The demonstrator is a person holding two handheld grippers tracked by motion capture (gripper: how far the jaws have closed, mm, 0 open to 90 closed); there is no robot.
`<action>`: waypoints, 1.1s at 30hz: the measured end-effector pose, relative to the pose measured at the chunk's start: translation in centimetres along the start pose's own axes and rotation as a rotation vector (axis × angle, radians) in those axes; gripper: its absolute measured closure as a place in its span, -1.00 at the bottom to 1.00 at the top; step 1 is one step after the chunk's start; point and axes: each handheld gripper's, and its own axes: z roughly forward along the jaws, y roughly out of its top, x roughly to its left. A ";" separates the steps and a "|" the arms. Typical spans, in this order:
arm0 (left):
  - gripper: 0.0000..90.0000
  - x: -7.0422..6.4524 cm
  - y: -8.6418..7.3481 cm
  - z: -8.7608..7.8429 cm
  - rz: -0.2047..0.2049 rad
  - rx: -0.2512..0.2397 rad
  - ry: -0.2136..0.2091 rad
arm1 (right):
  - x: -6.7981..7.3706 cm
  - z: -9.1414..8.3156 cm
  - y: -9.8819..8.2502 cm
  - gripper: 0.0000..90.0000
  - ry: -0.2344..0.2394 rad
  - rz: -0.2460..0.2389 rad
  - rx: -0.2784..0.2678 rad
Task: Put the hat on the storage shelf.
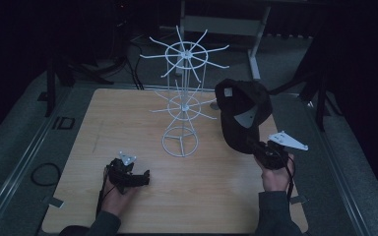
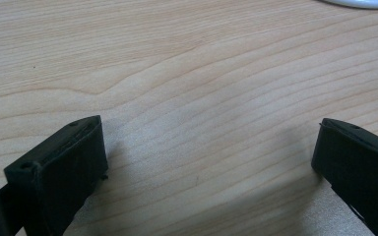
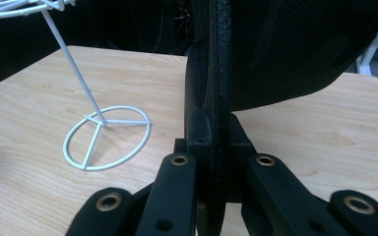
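A black cap (image 1: 241, 110) hangs in the air right of a white wire rack (image 1: 183, 105) with two tiers of prongs. My right gripper (image 1: 252, 143) is shut on the cap's brim from below. In the right gripper view the brim (image 3: 217, 73) stands edge-on between the jaws of the right gripper (image 3: 216, 128), with the crown (image 3: 300, 44) bulging to the right. My left gripper (image 1: 140, 177) rests low over the wooden table (image 1: 118, 123), left of the rack's round base (image 1: 180, 142). In the left gripper view the left gripper (image 2: 209, 147) is open, with bare wood between its jaws.
The rack's base ring (image 3: 107, 137) sits on the table left of the held cap, and its white rim (image 2: 364, 4) touches the top right corner of the left gripper view. Dark floor, cables and a white frame (image 1: 256, 34) lie beyond the table's far edge.
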 end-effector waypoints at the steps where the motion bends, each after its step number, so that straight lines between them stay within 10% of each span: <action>1: -1.00 0.0 0.0 0.0 0.000 0.000 0.000 | 0.0 0.0 0.1 0.92 -0.001 -0.002 -0.002; 33: -1.00 0.0 0.0 0.0 0.001 0.000 0.000 | 0.6 -0.3 2.4 0.92 -0.008 -0.021 -0.050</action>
